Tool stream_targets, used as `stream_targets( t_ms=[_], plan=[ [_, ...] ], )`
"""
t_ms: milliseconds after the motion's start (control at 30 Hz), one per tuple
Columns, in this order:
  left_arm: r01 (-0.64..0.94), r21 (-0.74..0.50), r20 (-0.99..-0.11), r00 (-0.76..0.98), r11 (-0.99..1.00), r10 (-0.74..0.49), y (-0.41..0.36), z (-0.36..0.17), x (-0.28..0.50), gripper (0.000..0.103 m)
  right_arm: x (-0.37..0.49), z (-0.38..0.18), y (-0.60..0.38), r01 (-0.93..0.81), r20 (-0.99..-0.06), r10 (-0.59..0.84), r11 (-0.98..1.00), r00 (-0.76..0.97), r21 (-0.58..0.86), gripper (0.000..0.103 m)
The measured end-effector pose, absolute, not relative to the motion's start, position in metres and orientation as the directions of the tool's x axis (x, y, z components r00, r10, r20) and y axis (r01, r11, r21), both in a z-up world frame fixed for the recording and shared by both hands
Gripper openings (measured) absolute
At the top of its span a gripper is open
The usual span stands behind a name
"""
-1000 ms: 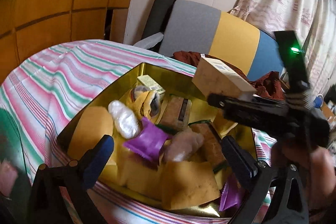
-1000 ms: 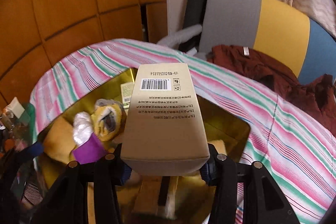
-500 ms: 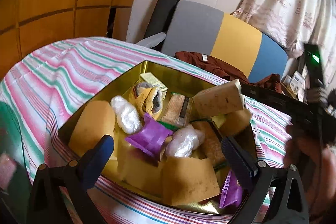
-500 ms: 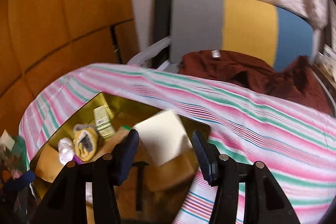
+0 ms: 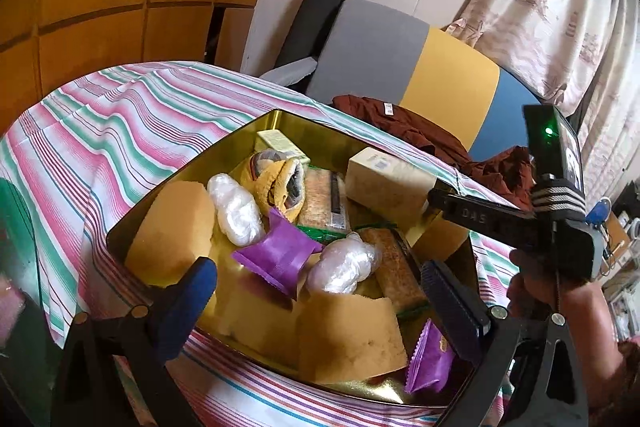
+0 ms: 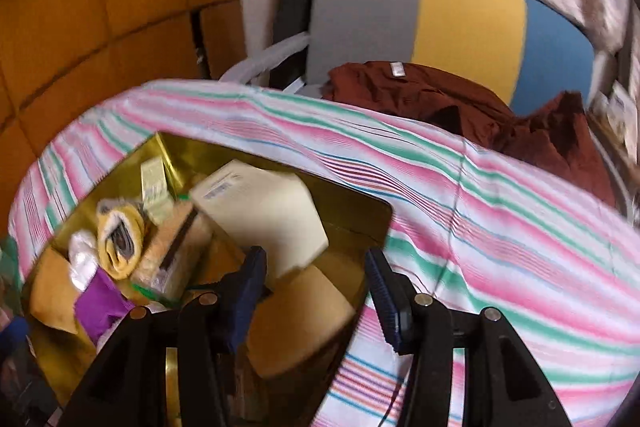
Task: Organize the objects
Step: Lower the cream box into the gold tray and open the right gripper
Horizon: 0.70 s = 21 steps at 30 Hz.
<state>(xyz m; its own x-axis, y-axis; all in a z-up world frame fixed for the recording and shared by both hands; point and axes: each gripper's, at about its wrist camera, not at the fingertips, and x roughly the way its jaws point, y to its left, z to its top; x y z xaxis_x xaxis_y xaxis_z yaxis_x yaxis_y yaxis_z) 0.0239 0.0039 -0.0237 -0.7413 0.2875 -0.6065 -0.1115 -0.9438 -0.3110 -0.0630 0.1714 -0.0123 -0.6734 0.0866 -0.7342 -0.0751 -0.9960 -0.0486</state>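
- My right gripper [image 6: 316,283] has its jaws apart with nothing pressed between the blue pads; they have just narrowed a little on empty air.
- Just ahead of those jaws the cream carton [image 6: 260,211] lies inside the gold tin [image 6: 360,205], barcode face up, tilted against the far wall and resting on a tan sponge [image 6: 300,311].
- From the left wrist view the right gripper's black body [image 5: 492,215] hangs at the tin's right edge, a hand [image 5: 556,291] wrapped round its handle.
- My left gripper [image 5: 316,291] stands wide open over the near side of the tin, gripping nothing.
- Between its fingers I see a purple sachet [image 5: 280,255], two clear plastic bundles [image 5: 236,207] and a yellow rolled cloth [image 5: 280,183].
- A second purple sachet [image 5: 428,359] sits at the near right corner.
- The tin rests on a striped cloth [image 5: 120,131]; beyond it lies a dark red garment [image 6: 440,99] by a grey, yellow and blue chair back [image 6: 440,11].
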Motion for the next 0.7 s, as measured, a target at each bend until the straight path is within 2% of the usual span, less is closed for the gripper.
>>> stream_targets(
  t_ms=[167,367,567,700],
  plan=[
    [-0.112,-0.314,-0.61,-0.737,-0.943,0.291,0.004,-0.023,0.023,0.103,-0.042,0.002,0.177,-0.117,-0.696,0.081,-0.993,-0.713,0.004,0.051],
    [-0.101,-0.326,-0.635,-0.713,-0.94,0.297,0.005,-0.022,0.022,0.103,-0.032,-0.007,0.173,-0.128,-0.718,0.109,-0.991,-0.688,-0.028,0.051],
    [-0.065,-0.192,-0.641,-0.747,-0.979,0.175,0.009,-0.007,0.022,0.103,-0.015,-0.005,0.164,-0.117,-0.74,0.035,-0.991,-0.672,0.059,0.051],
    [-0.032,-0.189,-0.666,-0.73,-0.981,0.153,0.001,-0.006,0.02,0.103,-0.001,0.004,0.148,-0.097,-0.744,0.012,-0.993,-0.668,0.07,0.053]
  ],
)
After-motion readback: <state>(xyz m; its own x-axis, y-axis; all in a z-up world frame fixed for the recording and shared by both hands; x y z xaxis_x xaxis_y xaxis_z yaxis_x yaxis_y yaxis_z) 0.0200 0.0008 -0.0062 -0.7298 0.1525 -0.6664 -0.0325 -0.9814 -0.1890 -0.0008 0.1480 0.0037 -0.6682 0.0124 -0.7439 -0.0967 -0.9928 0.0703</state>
